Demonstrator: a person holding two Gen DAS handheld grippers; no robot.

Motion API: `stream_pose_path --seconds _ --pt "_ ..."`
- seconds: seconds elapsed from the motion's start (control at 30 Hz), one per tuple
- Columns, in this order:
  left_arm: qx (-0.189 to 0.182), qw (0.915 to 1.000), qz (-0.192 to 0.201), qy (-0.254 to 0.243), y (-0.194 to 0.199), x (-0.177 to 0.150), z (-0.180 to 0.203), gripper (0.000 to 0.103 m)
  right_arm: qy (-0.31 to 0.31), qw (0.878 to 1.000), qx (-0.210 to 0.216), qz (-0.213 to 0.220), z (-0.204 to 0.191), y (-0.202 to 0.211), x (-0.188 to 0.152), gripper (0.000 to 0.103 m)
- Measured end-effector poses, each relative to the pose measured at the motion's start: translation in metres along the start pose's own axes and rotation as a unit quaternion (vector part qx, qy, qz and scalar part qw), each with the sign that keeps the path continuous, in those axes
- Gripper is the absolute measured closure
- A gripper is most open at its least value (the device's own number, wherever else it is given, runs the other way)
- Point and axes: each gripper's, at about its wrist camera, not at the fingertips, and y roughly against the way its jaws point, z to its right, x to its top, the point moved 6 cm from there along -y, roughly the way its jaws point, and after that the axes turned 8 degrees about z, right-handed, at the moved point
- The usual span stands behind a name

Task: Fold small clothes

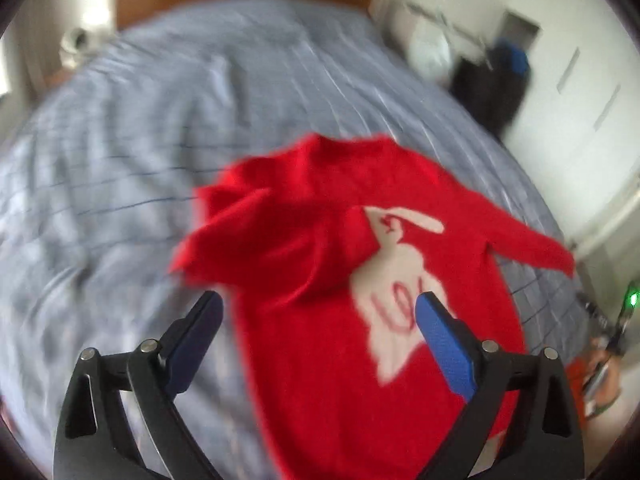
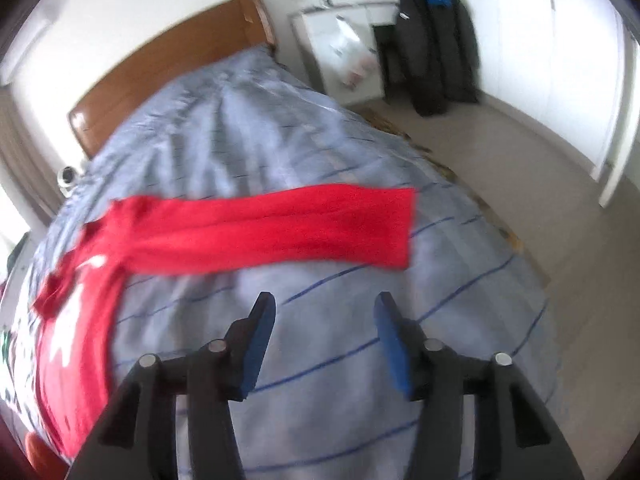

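A small red sweater with a white figure on its front lies on the bed. Its left sleeve is bunched over the chest; its right sleeve stretches out to the right. My left gripper is open and empty, hovering above the sweater's lower body. In the right wrist view the sweater's long sleeve lies flat across the bed, with the body at the left. My right gripper is open and empty, above bare bedding just short of the sleeve.
The bed has a pale blue striped cover and a wooden headboard. Dark bags and a white unit stand on the floor at the right of the bed. The bed's right edge drops to beige carpet.
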Motion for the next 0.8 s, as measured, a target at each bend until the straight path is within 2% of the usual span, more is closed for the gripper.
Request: stream_pose_path --seconds 0.03,0.07,0.13,0.17,0.23,0.27,0.33,0.37,0.4,0.47,0.57,0.63,0.7,0.73,0.8 --pt "0.010 0.9997 -0.023 -0.002 -0.024 0.008 -0.002 0.006 0.005 1.000 0.008 0.004 -0.011 0.003 -0.009 0.051" --pt "0.036 0.9982 -0.048 -0.001 -0.054 0.014 -0.007 0.010 0.007 1.000 0.014 0.006 -0.018 0.002 -0.013 0.051" --pt "0.062 0.9948 -0.081 0.003 -0.093 0.013 -0.011 0.024 0.008 1.000 0.024 0.010 -0.038 0.002 -0.028 0.051" --pt "0.060 0.9933 -0.098 0.009 -0.112 0.010 -0.010 0.031 0.008 1.000 0.026 0.011 -0.043 0.002 -0.037 0.051" --pt "0.029 0.9928 -0.115 0.020 -0.132 0.005 -0.002 0.034 0.011 1.000 0.024 0.010 -0.052 0.003 -0.053 0.051" --pt "0.015 0.9932 -0.113 0.026 -0.138 0.003 0.004 0.038 0.019 1.000 0.023 0.005 -0.056 0.003 -0.058 0.051" --pt "-0.013 0.9942 -0.102 0.031 -0.141 0.003 0.014 0.065 0.033 0.999 0.027 0.011 -0.061 0.005 -0.056 0.051" --pt "-0.025 0.9945 -0.096 0.031 -0.138 0.002 0.021 0.095 0.034 0.999 0.026 0.016 -0.061 0.006 -0.056 0.050" --pt "-0.026 0.9952 -0.090 0.029 -0.135 0.005 0.022 0.096 0.032 0.999 0.024 0.016 -0.059 0.004 -0.056 0.047" --pt "-0.023 0.9982 -0.050 0.026 -0.113 0.012 0.021 0.096 0.023 1.000 0.020 0.008 -0.054 -0.001 -0.057 0.047" --pt "-0.009 0.9963 0.016 0.084 -0.064 0.027 -0.017 0.096 0.006 1.000 0.021 0.008 -0.048 -0.003 -0.056 0.047" --pt "0.030 0.9868 0.063 0.146 -0.020 0.026 -0.058 0.096 0.004 1.000 0.021 0.014 -0.048 0.000 -0.055 0.047" --pt "0.086 0.9652 0.113 0.219 0.026 0.019 -0.113 0.096 0.006 1.000 0.022 0.014 -0.049 -0.001 -0.055 0.047" --pt "0.123 0.9512 0.135 0.249 0.048 0.011 -0.141 0.096 0.006 1.000 0.023 0.014 -0.049 -0.001 -0.056 0.047" --pt "0.198 0.9156 0.164 0.309 0.081 -0.012 -0.193 0.096 0.010 1.000 0.024 0.013 -0.051 -0.002 -0.056 0.047"
